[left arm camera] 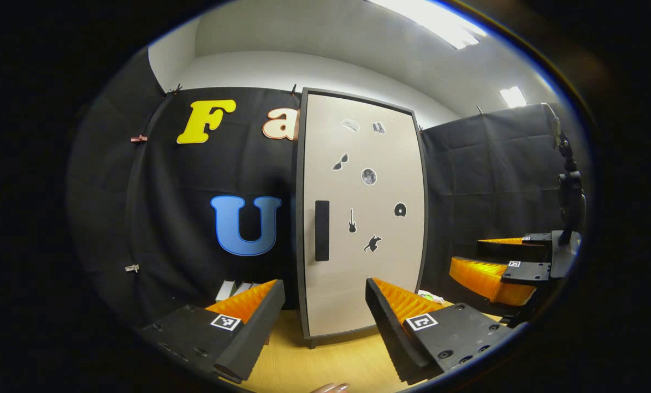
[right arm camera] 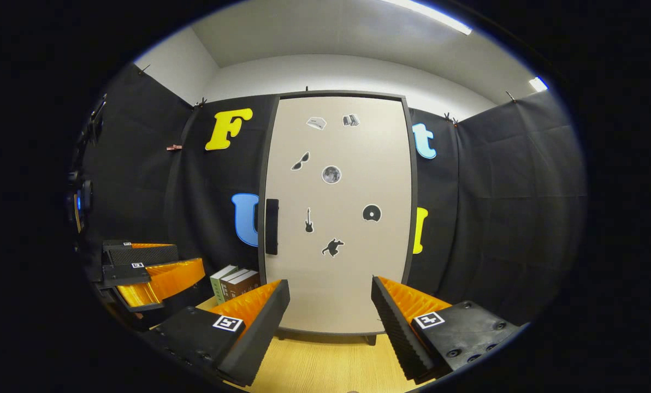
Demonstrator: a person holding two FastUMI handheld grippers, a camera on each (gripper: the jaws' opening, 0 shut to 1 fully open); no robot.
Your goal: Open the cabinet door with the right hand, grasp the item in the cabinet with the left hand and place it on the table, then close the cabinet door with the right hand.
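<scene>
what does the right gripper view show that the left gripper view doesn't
Right gripper view: the right claw open low in front, the left claw off to the left, and green and brown spines on the upright books left of the cabinet.
Left gripper view: a small white and green item on the table right of the cabinet, and a fingertip at the bottom edge.
Both: the tall beige cabinet door, shut, with its black vertical handle and dark stickers, standing on the light wooden table.
</scene>
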